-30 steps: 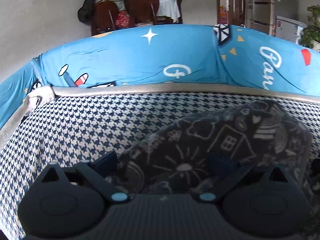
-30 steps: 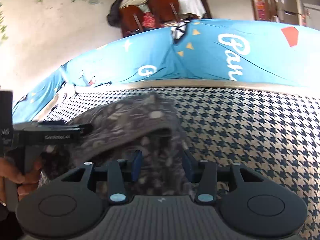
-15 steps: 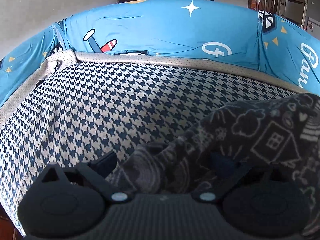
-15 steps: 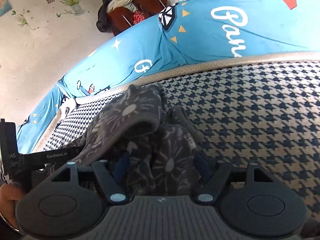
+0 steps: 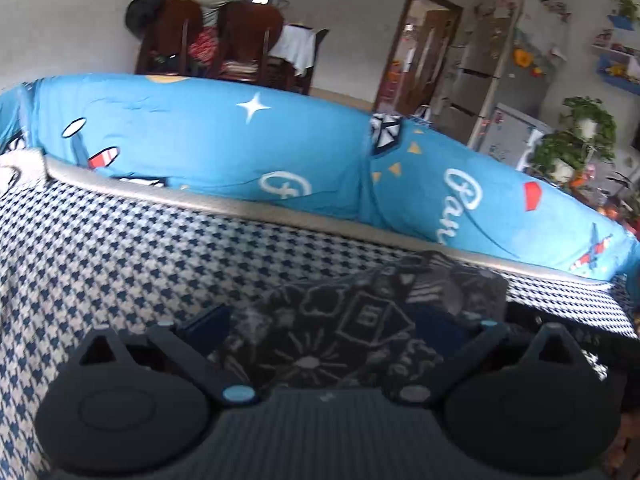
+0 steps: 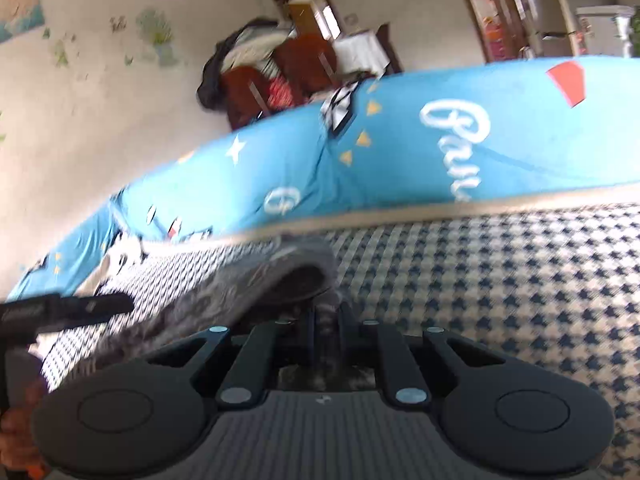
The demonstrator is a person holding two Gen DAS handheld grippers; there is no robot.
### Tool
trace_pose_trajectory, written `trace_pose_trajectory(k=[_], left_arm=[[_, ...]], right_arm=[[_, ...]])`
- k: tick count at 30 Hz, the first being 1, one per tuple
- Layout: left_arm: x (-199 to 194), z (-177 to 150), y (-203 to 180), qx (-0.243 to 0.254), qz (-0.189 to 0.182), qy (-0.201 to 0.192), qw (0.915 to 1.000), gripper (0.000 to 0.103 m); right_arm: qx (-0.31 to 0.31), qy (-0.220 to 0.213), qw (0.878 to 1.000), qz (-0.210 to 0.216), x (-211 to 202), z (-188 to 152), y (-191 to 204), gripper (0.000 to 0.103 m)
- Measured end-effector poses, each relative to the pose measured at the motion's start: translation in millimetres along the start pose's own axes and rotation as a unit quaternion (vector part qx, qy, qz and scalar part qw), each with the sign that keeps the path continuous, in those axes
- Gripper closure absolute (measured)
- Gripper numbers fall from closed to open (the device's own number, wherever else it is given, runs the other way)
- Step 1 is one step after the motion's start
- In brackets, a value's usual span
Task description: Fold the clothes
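The right gripper (image 6: 326, 330) had clamped the dark garment (image 5: 352, 332), the left gripper (image 5: 324, 324) gaped, needing an even, taut lift.

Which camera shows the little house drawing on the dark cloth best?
The left wrist view: the house on the cloth is sharp and faces the camera. In the right wrist view the cloth is blurred, with no house visible.

The dark garment (image 6: 248, 280) was motion-blurred; the right gripper (image 6: 326, 332) hid the fold it pinched.
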State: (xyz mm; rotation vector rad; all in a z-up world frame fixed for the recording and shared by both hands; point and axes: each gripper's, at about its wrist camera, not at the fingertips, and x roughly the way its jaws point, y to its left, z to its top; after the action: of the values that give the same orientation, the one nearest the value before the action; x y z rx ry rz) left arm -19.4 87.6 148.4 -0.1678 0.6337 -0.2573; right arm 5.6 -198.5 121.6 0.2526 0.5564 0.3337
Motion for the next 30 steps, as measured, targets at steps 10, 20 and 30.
trace_pose_trajectory(k=[10, 20, 30], left_arm=[[10.1, -17.5, -57.0, 0.134, -0.064, 0.021, 0.9887, 0.0], [34.4, -21.2, -39.9, 0.11, 0.049, 0.032, 0.9922, 0.025], [43.3, -6.0, 17.0, -0.019, 0.156, 0.013, 0.9875, 0.036]], right_arm=[[0.018, -0.012, 0.999, -0.045, -8.0, 14.7, -23.1, 0.098], [0.031, 0.0, 0.999, -0.044, -7.4, 11.7, -25.4, 0.095], [0.005, 0.017, 1.0, 0.013, -0.5, 3.7, -14.8, 0.052]])
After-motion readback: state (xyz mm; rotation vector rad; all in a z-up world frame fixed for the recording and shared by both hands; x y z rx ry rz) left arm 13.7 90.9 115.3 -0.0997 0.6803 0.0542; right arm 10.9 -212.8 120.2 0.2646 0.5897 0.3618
